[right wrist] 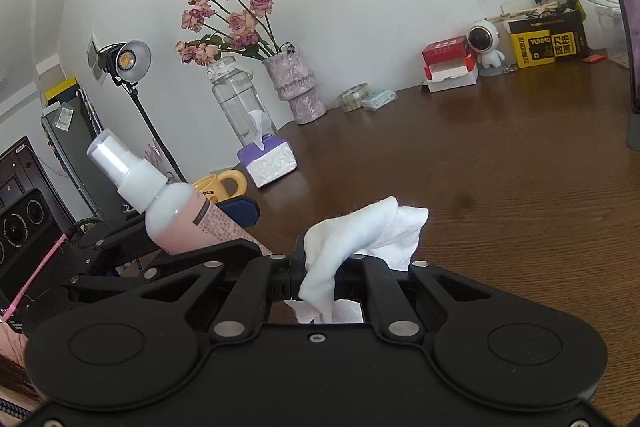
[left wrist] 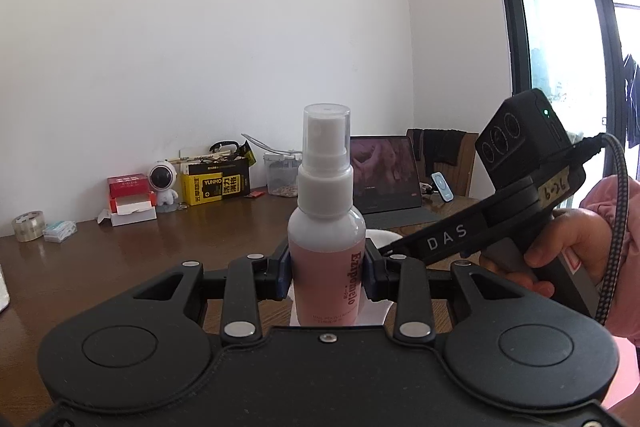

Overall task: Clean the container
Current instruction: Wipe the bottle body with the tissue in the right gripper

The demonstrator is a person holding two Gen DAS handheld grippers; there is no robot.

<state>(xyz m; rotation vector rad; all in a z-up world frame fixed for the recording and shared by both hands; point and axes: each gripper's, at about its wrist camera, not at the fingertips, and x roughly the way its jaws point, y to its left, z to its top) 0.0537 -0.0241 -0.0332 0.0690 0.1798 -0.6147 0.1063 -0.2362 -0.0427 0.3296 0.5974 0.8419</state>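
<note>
Left gripper [left wrist: 327,273]: clenched on the pink lower body of a small spray bottle [left wrist: 326,227], one blue-padded finger on each side, bottle upright and lifted clear of the wooden table [left wrist: 120,259]. Right gripper [right wrist: 320,283]: clenched on a crumpled white wipe [right wrist: 360,235], which bunches out above the fingers and hangs a little below them.

Location of the container: held in the air in the left gripper, just to the left of the right gripper; in the right wrist view it appears tilted, nozzle pointing up and left. The wipe does not yet touch it.

Handling, as a judgement: the bottle looks light, rigid plastic with a smooth, likely slippery wall. The clear cap [left wrist: 327,123] may pull off, so the mid-body hold is the sound one. The wipe is soft and limp; it needs pressing against the bottle wall to rub effectively.
</note>
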